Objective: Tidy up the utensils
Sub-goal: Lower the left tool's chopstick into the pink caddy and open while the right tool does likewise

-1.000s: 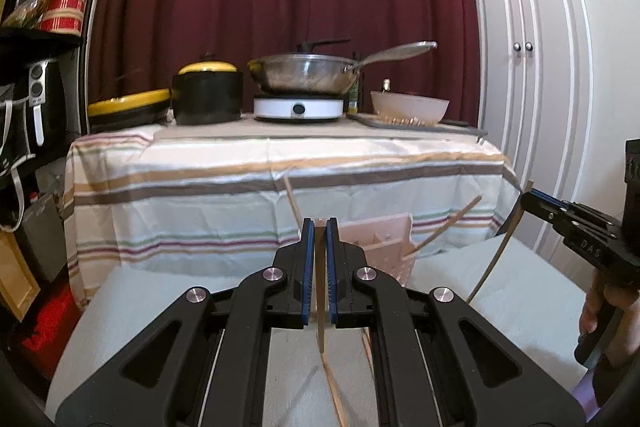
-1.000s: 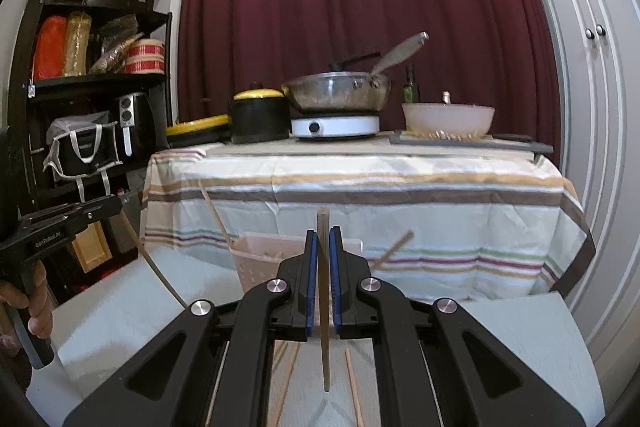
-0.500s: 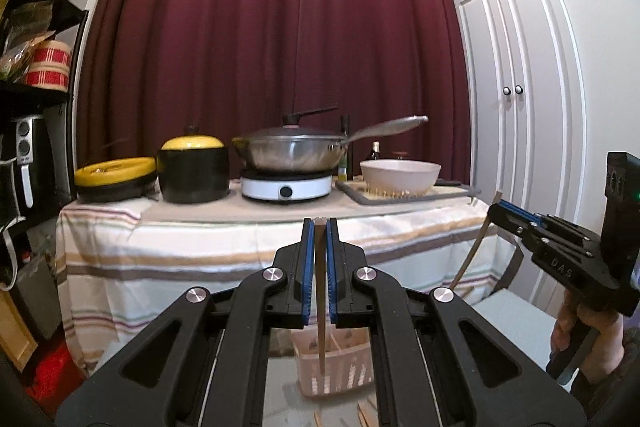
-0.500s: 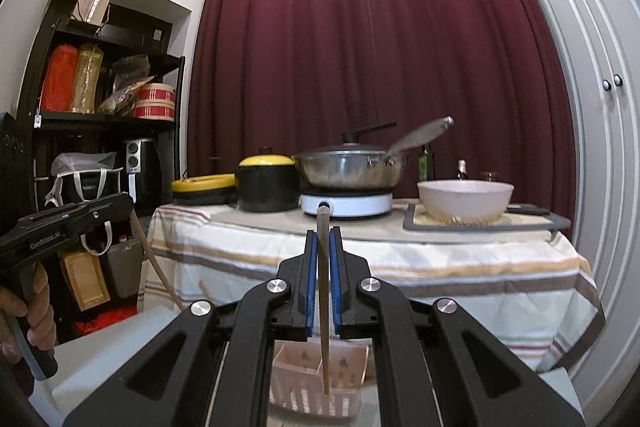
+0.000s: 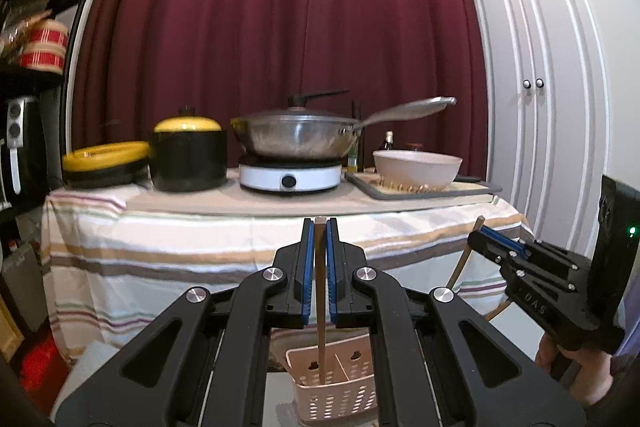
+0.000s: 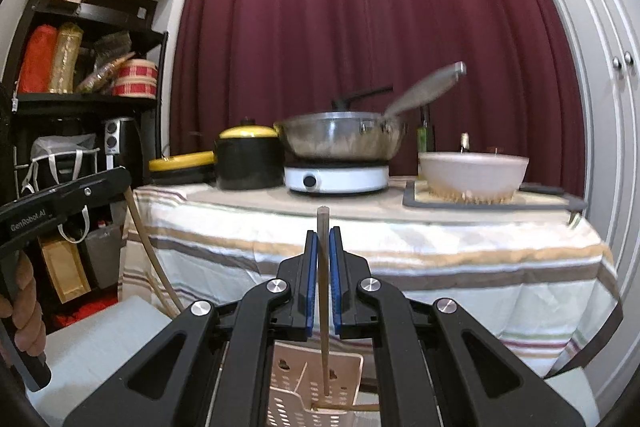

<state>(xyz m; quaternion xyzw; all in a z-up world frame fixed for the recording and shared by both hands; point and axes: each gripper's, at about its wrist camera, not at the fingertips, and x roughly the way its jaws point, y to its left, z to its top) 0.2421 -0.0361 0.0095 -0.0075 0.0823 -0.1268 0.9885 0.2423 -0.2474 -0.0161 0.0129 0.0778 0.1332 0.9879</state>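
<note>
Both grippers point nearly level toward the far striped surface (image 5: 168,239), each held by a hand at its grip. The left gripper (image 5: 320,227) has its fingers narrowed onto a wooden chopstick (image 5: 319,299) that stands upright between the blue pads, its lower end hanging over the left compartment of a pink perforated utensil basket (image 5: 336,395) below. The right gripper (image 6: 323,233) likewise pinches a second chopstick (image 6: 323,291) upright, its tip over the basket's right compartment. In the left wrist view the right gripper sits at the right, a person's hand (image 5: 576,371) around its handle. On the far surface stand a wok (image 5: 296,135) on a white hob (image 5: 290,177), a black pot (image 5: 188,159) and a white bowl (image 5: 416,167).
</note>
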